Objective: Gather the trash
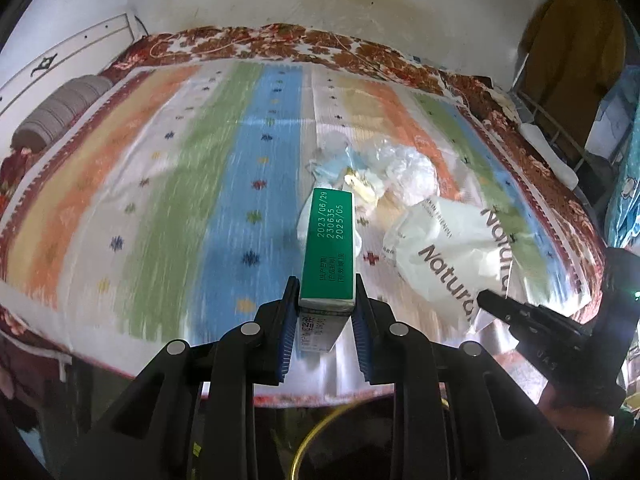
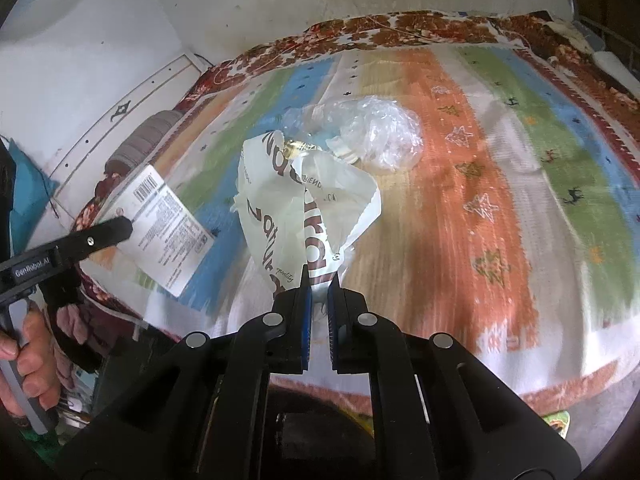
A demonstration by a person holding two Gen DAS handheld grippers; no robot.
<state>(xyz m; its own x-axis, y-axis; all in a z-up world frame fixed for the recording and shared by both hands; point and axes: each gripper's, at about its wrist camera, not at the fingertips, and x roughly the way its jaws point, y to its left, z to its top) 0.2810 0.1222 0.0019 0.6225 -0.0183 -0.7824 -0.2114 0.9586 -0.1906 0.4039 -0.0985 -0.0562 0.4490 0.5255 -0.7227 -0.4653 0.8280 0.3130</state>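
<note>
Both grippers are loaded up over the striped bedspread. Left gripper pinches a green carton, right gripper is clamped on a white bag.

You face a bed under a striped blanket, a stained white wall behind, a headboard left.
</note>
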